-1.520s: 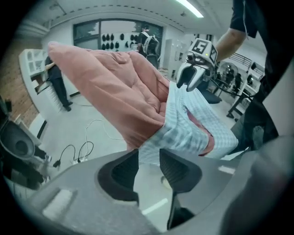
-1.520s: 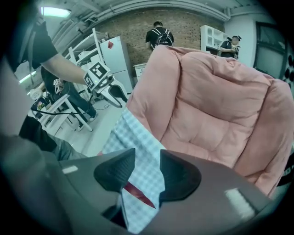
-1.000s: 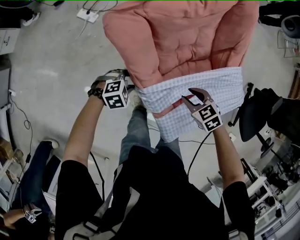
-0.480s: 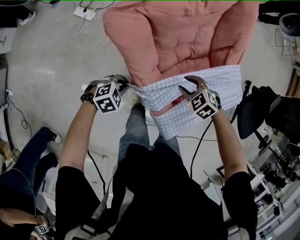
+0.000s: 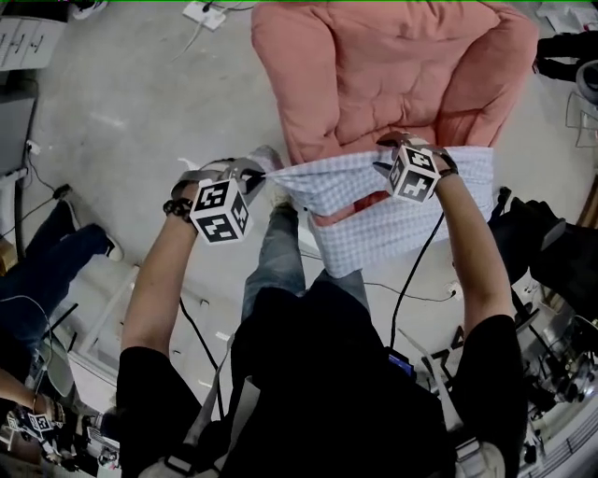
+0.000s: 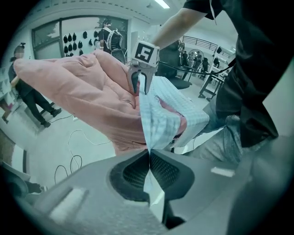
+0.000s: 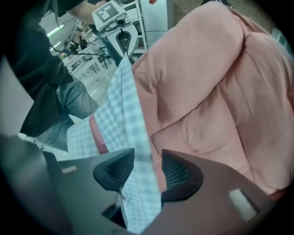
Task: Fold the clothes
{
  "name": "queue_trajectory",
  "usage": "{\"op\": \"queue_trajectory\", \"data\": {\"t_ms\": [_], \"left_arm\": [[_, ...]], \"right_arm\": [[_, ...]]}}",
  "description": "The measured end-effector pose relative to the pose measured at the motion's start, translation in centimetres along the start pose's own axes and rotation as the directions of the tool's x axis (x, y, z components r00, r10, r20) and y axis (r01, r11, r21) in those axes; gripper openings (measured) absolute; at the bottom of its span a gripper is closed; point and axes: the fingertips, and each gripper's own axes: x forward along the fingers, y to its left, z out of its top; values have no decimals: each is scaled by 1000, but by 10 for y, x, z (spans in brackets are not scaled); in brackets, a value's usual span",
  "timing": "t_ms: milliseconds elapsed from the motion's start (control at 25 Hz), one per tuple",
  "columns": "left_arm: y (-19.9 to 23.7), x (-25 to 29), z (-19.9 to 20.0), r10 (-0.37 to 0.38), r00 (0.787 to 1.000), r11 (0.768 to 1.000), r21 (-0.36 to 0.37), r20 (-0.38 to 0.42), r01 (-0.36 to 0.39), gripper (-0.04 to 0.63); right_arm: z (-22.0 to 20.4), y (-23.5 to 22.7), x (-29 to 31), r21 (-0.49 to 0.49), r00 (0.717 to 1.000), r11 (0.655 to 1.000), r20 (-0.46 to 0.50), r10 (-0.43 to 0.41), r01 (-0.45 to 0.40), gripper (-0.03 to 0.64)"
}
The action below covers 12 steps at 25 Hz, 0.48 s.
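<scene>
A light-blue checked shirt (image 5: 374, 201) hangs over the front edge of a pink cushioned sofa (image 5: 374, 65). My left gripper (image 5: 257, 173) is shut on the shirt's left corner and holds it up off the sofa's side. The left gripper view shows the cloth (image 6: 158, 119) pinched flat between the closed pads of the left gripper (image 6: 148, 156). My right gripper (image 5: 385, 154) points down at the shirt's upper edge. Its jaws have just been opening. A fold of the shirt (image 7: 133, 137) runs between them in the right gripper (image 7: 147, 172), against one pad, with a gap to the other.
A black office chair (image 5: 537, 243) stands at the right. My legs in jeans (image 5: 276, 271) are below the shirt. A seated person's legs (image 5: 47, 271) are at the left. A power strip and cables (image 5: 210, 14) lie on the grey floor beyond the sofa.
The left gripper closed on the shirt's left corner and raised it. The right gripper rolled and moved up the shirt to its edge by the sofa.
</scene>
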Motion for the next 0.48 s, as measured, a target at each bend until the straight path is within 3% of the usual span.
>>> {"op": "queue_trajectory", "data": {"t_ms": [240, 360, 480], "left_arm": [[-26, -18, 5, 55, 998, 997, -60, -14, -56, 6], [-36, -21, 2, 91, 995, 989, -116, -35, -95, 6], [-47, -20, 4, 139, 989, 975, -165, -56, -147, 6]], "right_arm": [[-12, 13, 9, -23, 986, 989, -80, 146, -148, 163], [-15, 16, 4, -43, 991, 992, -58, 119, -121, 47], [-25, 27, -10, -68, 997, 994, -25, 79, -81, 18]]}}
